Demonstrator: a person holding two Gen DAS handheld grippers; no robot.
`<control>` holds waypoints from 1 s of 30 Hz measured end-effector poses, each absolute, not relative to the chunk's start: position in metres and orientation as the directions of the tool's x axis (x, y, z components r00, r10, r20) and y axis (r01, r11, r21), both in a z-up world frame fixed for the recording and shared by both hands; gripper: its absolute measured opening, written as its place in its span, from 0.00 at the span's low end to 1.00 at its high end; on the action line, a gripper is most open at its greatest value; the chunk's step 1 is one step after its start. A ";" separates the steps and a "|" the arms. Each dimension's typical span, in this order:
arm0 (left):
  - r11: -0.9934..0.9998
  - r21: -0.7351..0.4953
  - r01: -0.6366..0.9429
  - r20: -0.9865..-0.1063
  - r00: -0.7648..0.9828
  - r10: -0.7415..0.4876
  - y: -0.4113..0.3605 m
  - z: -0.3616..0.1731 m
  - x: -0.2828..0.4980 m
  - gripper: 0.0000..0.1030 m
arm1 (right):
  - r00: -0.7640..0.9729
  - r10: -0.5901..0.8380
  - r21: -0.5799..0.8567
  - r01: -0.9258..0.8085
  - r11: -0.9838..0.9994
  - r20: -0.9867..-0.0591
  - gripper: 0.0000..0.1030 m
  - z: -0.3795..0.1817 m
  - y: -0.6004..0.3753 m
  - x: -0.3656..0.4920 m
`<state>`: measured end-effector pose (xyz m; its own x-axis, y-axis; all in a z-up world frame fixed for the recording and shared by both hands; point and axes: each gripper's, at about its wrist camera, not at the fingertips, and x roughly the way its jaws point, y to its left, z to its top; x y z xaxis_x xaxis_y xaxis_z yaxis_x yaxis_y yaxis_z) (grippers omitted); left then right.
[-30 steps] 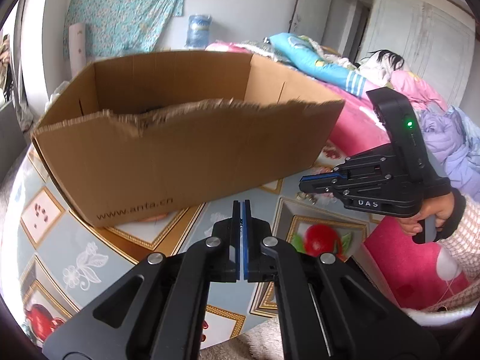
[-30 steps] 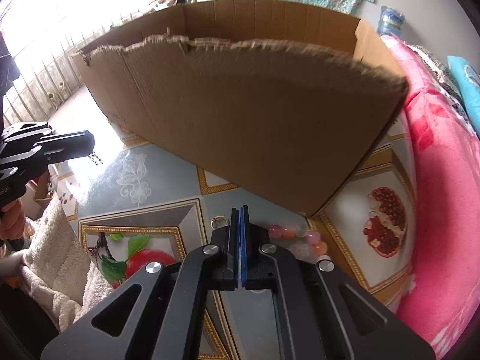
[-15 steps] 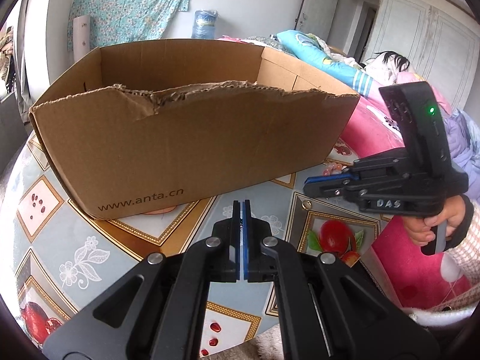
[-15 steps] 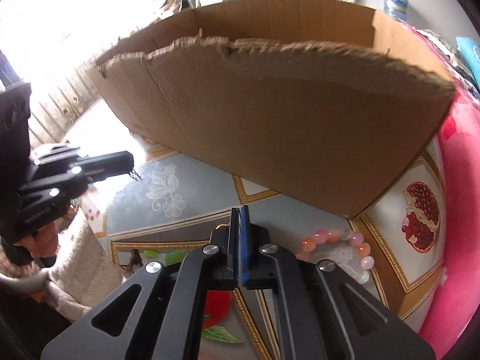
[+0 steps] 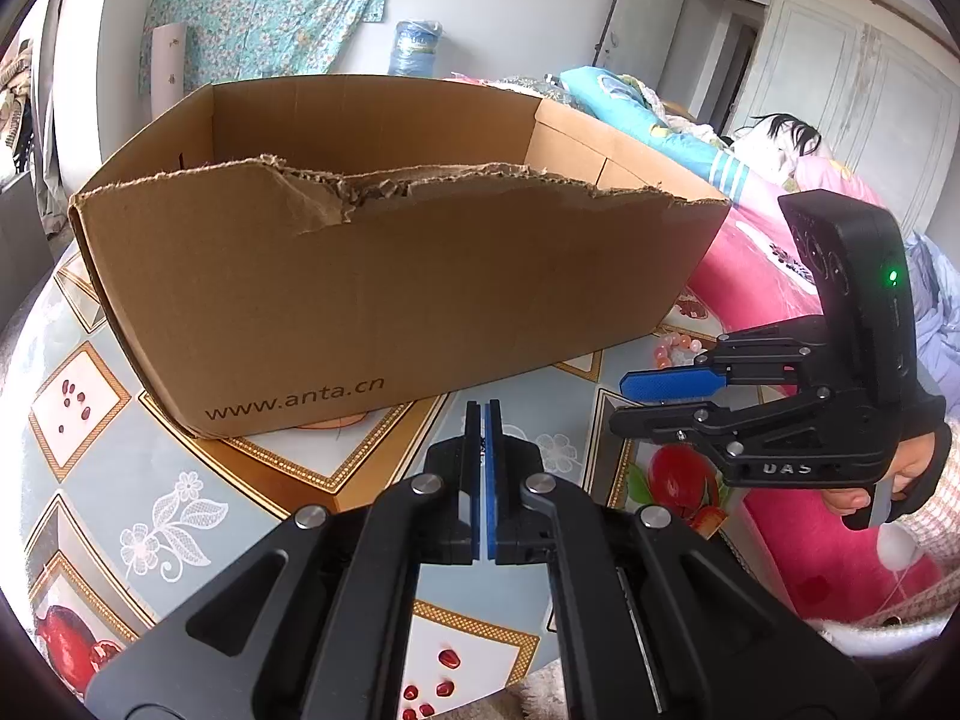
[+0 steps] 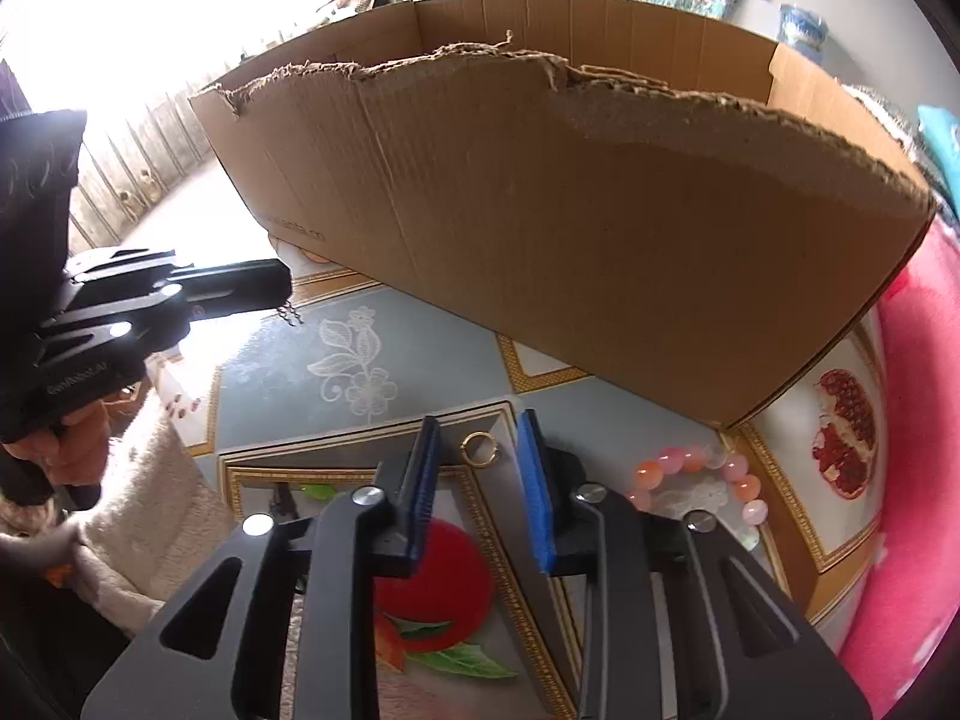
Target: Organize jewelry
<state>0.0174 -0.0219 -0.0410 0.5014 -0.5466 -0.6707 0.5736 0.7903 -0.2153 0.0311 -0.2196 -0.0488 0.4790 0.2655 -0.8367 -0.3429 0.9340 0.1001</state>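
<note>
Jaws of the right gripper (image 6: 477,468) are opening above a gold ring (image 6: 476,441) lying free on the patterned tablecloth (image 6: 288,372), a bead bracelet (image 6: 702,480) just to its right. Left gripper (image 5: 482,420) jaws closed together, pinching a small chain (image 6: 291,315). Cardboard box (image 5: 384,294) stands beyond.

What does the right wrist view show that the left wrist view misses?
Right wrist only: a gold ring lying untouched between the right gripper's opening jaws, and a small chain hanging from the shut left gripper. Left wrist only: the web address printed on the cardboard box. Both: that box and the bead bracelet.
</note>
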 end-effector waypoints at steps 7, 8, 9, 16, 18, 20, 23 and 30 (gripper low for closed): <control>0.792 -0.223 0.569 -0.663 0.507 -0.551 -0.020 -0.040 0.017 0.00 | 0.475 0.274 0.112 -0.341 0.933 -0.836 0.12 -0.049 -0.221 0.031; 0.792 -0.223 0.569 -0.662 0.508 -0.551 -0.020 -0.040 0.017 0.00 | 0.475 0.278 0.119 -0.338 0.934 -0.835 0.12 -0.049 -0.223 0.031; 0.792 -0.221 0.569 -0.661 0.509 -0.551 -0.020 -0.039 0.016 0.00 | 0.476 0.279 0.122 -0.335 0.934 -0.834 0.12 -0.049 -0.225 0.031; 0.794 -0.204 0.573 -0.653 0.524 -0.546 -0.018 -0.031 0.009 0.00 | 0.494 0.296 0.142 -0.326 0.935 -0.817 0.12 -0.035 -0.240 0.021; 0.792 -0.204 0.576 -0.641 0.532 -0.553 -0.015 -0.024 0.005 0.00 | 0.513 0.306 0.141 -0.335 0.932 -0.802 0.12 -0.025 -0.240 0.016; 0.785 -0.206 0.584 -0.623 0.540 -0.565 -0.014 -0.014 0.001 0.00 | 0.539 0.321 0.138 -0.353 0.925 -0.779 0.12 -0.008 -0.239 0.009; 0.763 -0.213 0.611 -0.573 0.554 -0.604 -0.011 0.016 -0.007 0.00 | 0.587 0.364 0.140 -0.392 0.909 -0.723 0.12 0.027 -0.240 -0.001; 0.720 -0.221 0.658 -0.494 0.561 -0.664 -0.019 0.077 0.019 0.00 | 0.655 0.449 0.146 -0.465 0.873 -0.608 0.12 0.099 -0.247 0.020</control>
